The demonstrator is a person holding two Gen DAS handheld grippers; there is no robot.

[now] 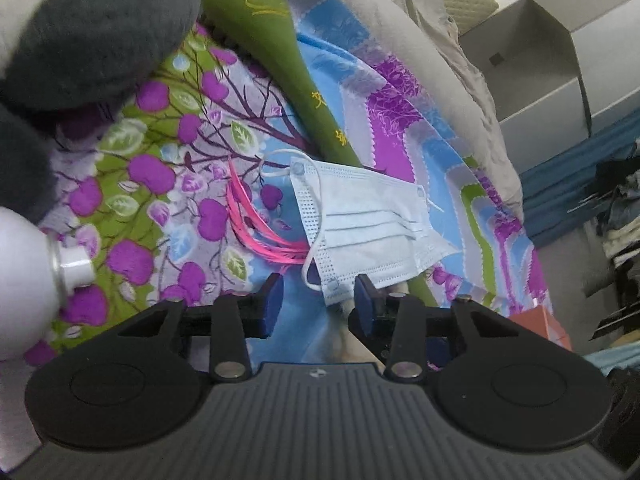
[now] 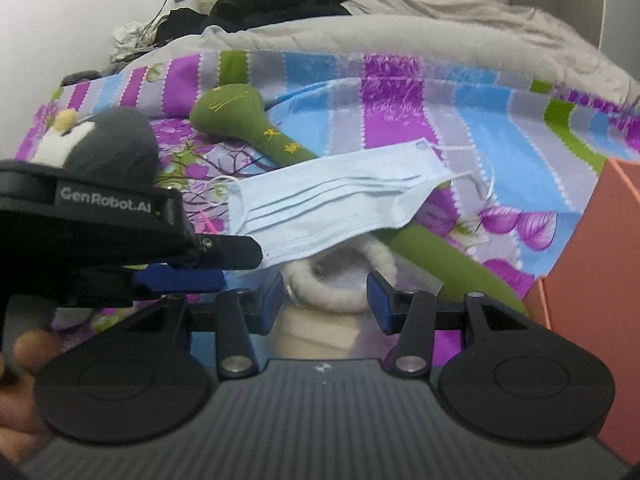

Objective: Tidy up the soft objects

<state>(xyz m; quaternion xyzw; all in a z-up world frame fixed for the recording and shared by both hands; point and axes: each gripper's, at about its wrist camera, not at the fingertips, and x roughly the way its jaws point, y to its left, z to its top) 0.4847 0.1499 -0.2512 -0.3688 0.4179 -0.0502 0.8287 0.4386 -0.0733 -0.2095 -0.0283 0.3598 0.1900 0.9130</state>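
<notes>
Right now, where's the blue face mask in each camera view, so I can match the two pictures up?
Left wrist view: the face mask lies at centre, just beyond the left gripper, its near corner between the open fingers.
Right wrist view: the face mask lies at centre, above the right gripper, draped over a white fluffy ring.
Shared landmark: the green plush stick running under the mask.
</notes>
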